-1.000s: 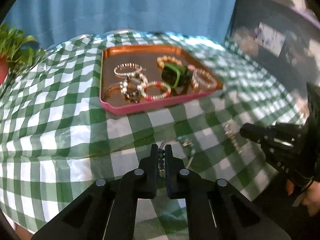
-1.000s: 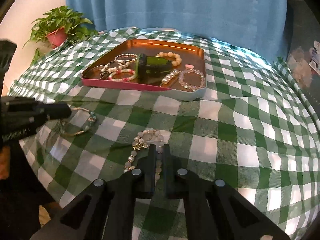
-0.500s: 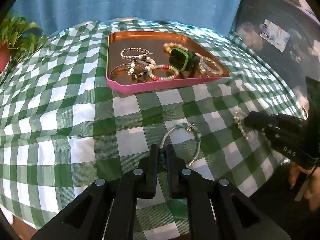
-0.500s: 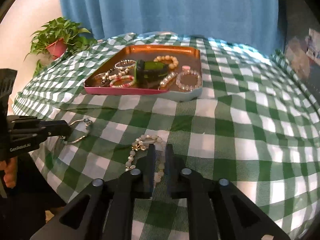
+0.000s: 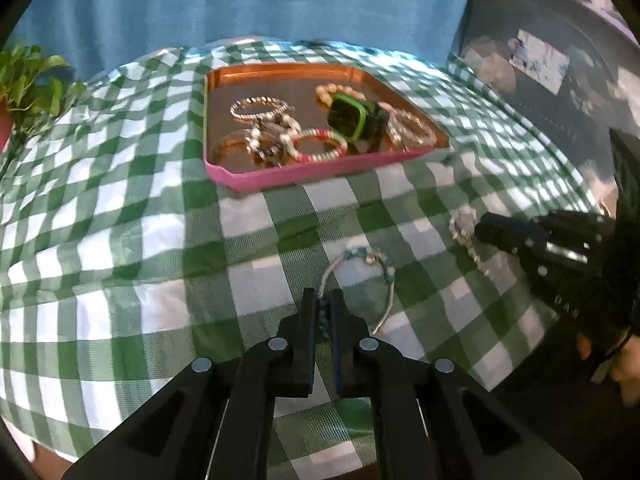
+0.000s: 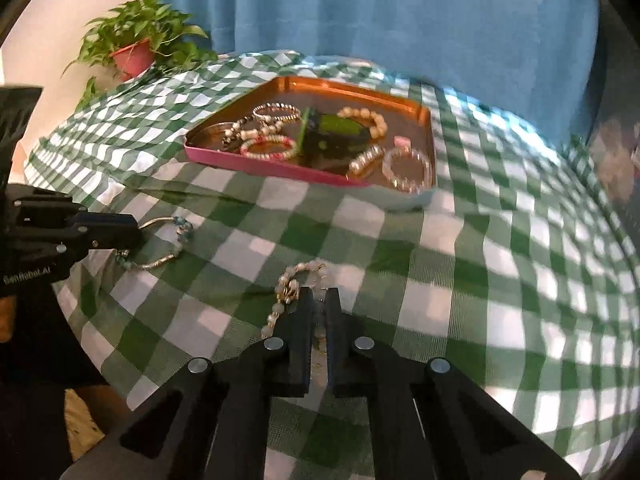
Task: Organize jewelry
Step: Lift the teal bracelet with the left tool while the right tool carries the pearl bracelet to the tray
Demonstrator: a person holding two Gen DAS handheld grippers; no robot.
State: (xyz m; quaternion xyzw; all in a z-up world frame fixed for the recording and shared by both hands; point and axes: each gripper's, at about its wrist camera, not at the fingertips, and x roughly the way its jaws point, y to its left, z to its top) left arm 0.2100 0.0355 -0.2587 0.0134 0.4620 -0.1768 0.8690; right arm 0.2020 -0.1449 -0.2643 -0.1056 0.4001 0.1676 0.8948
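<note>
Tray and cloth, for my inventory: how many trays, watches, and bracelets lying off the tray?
Tray: 1
Watch: 1
Bracelets off the tray: 2 (bangle, pearl bracelet)
Total: 4

A blue curtain (image 6: 380, 12) hangs behind the green-checked tablecloth (image 6: 500, 280) and potted plant (image 6: 136, 48).

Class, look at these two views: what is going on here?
A person holds a gripper in each hand over a checked tablecloth. The left gripper is shut on a silver bangle; the right gripper is shut on a pearl bracelet. Both pieces are still outside the tray, which already holds several bracelets and a green watch.
</note>
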